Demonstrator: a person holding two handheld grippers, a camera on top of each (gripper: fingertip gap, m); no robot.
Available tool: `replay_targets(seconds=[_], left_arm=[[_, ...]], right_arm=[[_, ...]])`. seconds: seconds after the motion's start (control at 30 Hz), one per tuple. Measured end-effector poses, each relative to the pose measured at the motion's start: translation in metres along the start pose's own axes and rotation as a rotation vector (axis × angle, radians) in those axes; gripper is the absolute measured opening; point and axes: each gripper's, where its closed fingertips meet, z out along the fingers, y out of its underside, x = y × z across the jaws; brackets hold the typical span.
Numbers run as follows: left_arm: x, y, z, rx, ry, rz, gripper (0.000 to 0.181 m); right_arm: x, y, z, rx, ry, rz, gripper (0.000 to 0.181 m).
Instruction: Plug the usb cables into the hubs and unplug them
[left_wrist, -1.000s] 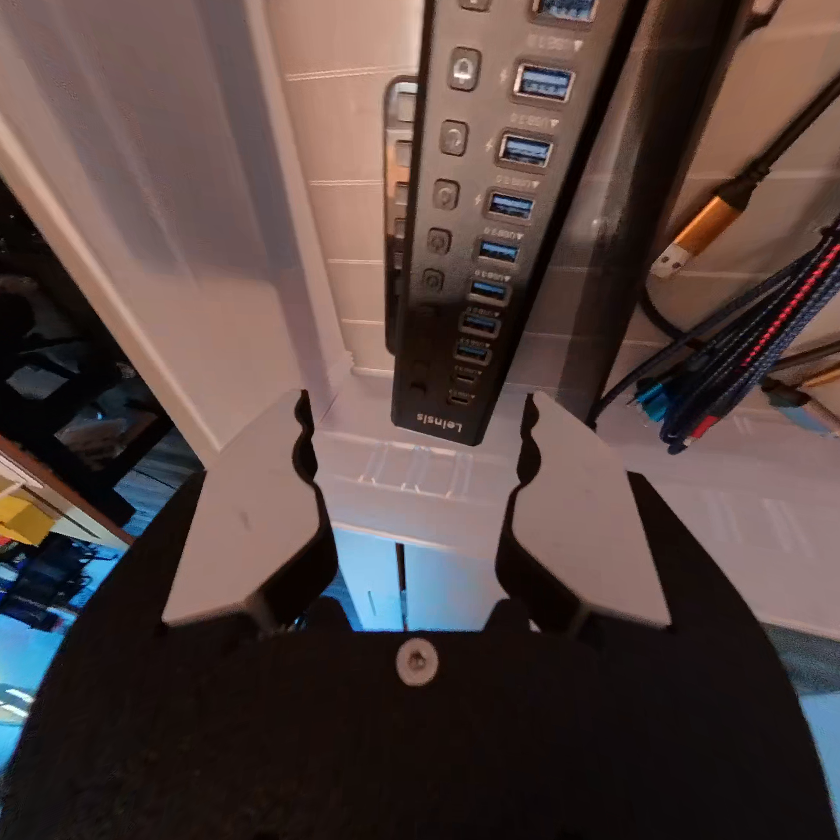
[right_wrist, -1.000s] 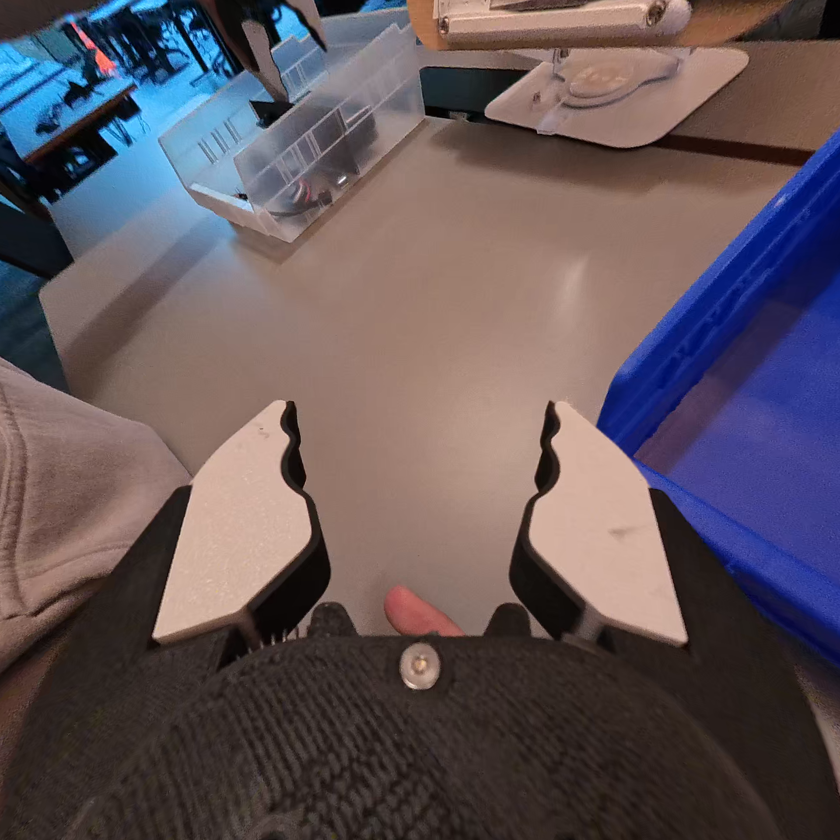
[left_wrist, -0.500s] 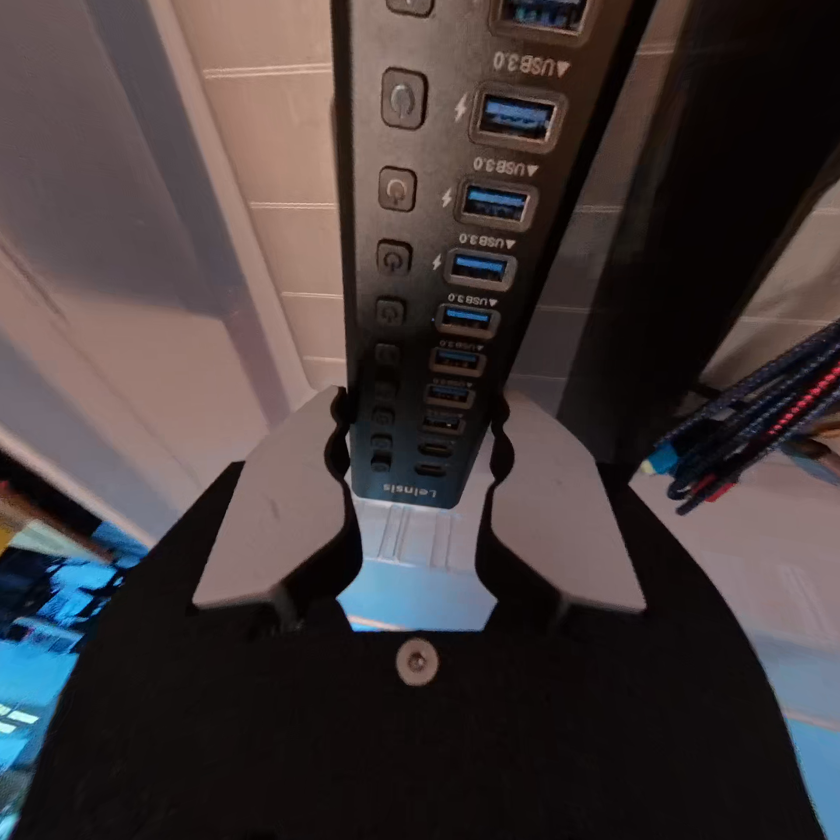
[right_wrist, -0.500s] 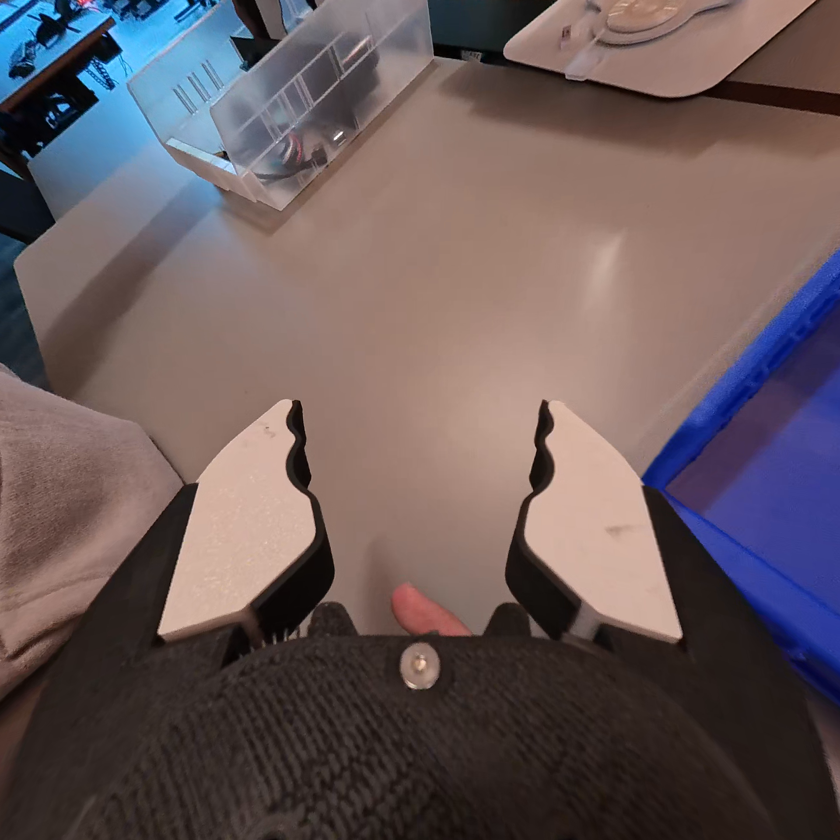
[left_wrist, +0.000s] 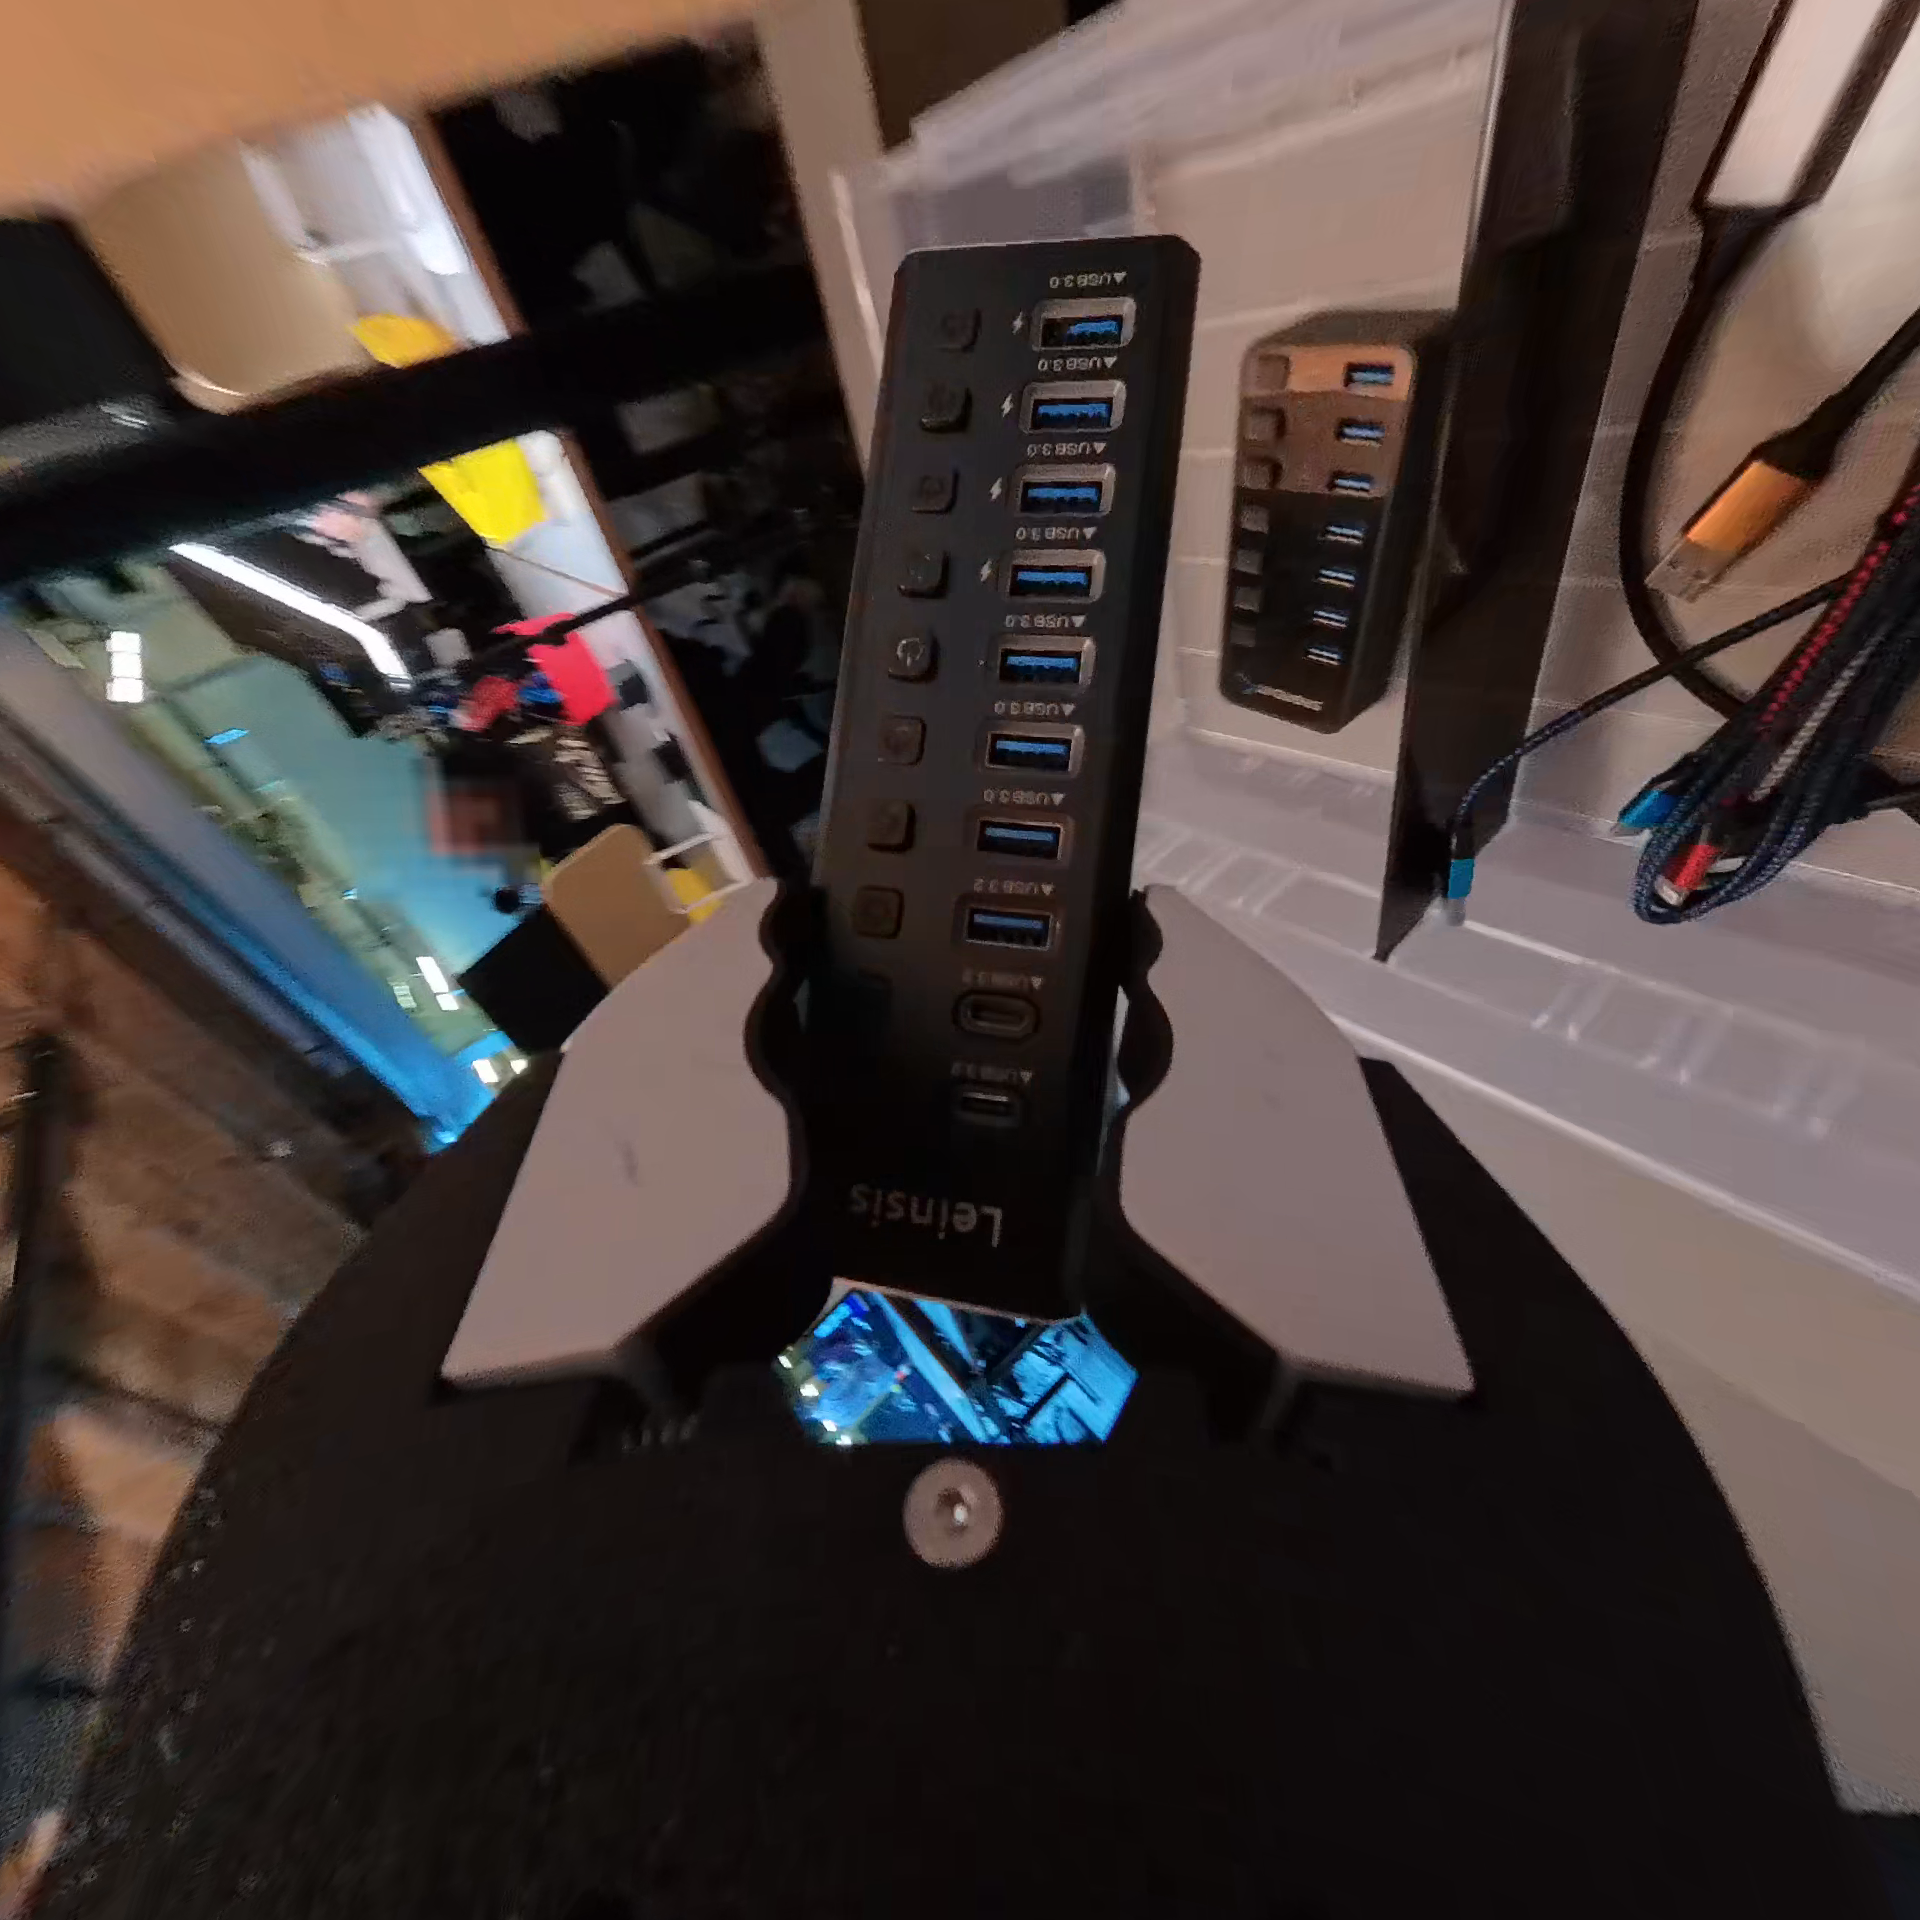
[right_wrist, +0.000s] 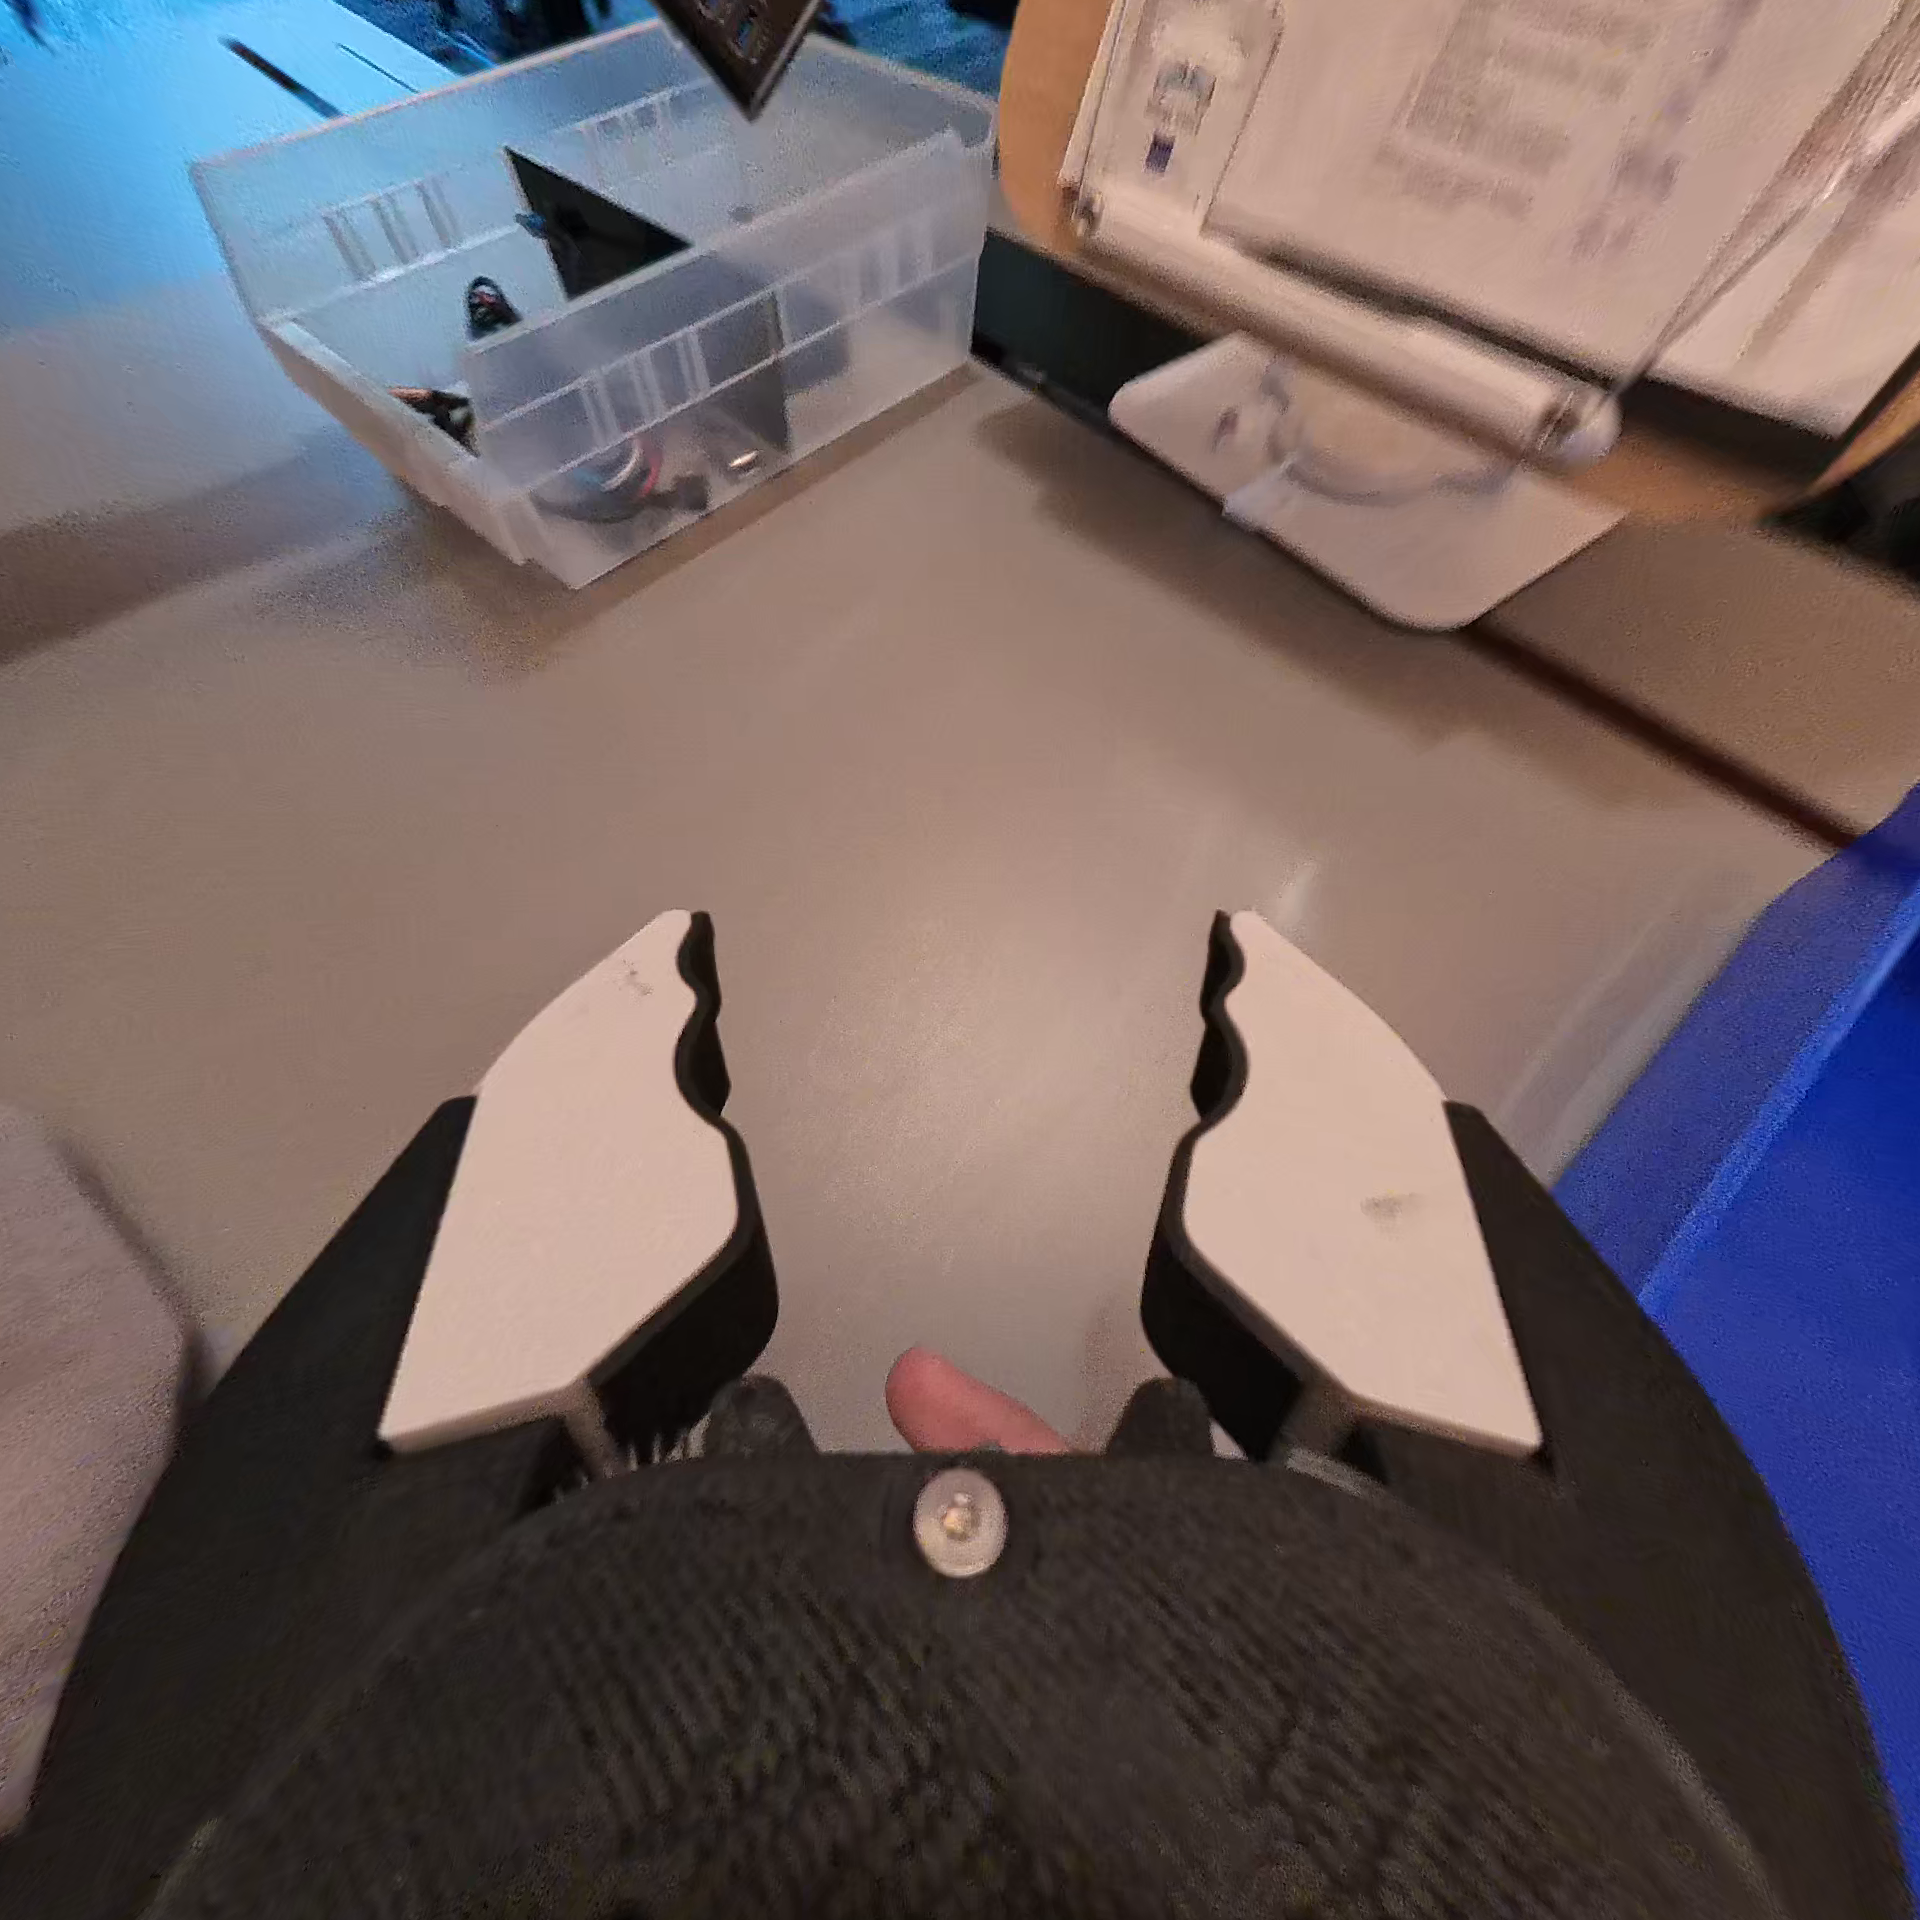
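The left gripper (left_wrist: 951, 1049) is clamped on the lower end of a long black USB hub (left_wrist: 1013, 665), matte plastic with a column of blue-tongued ports facing the camera; I'd keep that squeeze firm and the ports turned outward so a plug can go in straight. Beyond it, to the right, braided cables (left_wrist: 1756, 790) and a smaller hub (left_wrist: 1320, 520) lie in the translucent bin (right_wrist: 582, 312). The right gripper (right_wrist: 961, 1039) hangs spread and empty over the smooth grey table (right_wrist: 935, 727).

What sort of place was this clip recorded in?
Probably a workshop or lab bench: a grey table holds a clear plastic bin of cables and a blue crate, with more cluttered workbenches behind.
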Motion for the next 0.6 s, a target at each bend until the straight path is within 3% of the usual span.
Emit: replay_targets(seconds=[0.03, 0.13, 0.3, 0.43, 0.6], left_arm=[[-0.004, -0.007, -0.017, 0.018, -0.032, 0.002, 0.059], [-0.002, -0.047, -0.065, 0.136, -0.094, -0.008, 0.058], [0.036, -0.142, -0.118, 0.334, -0.204, 0.083, 0.059], [0.067, -0.201, -0.142, 0.458, -0.207, 0.093, 0.059], [0.082, -0.235, -0.154, 0.515, -0.190, 0.083, 0.059]], right_arm=[[-0.002, -0.010, 0.004, 0.017, 0.028, -0.057, 0.091], [-0.010, -0.045, 0.016, 0.089, 0.114, -0.259, 0.095], [-0.041, -0.099, 0.041, 0.232, 0.195, -0.581, 0.101], [-0.066, -0.087, 0.068, 0.152, 0.125, -0.735, 0.098], [-0.074, -0.059, 0.076, 0.043, 0.100, -0.760, 0.086]])
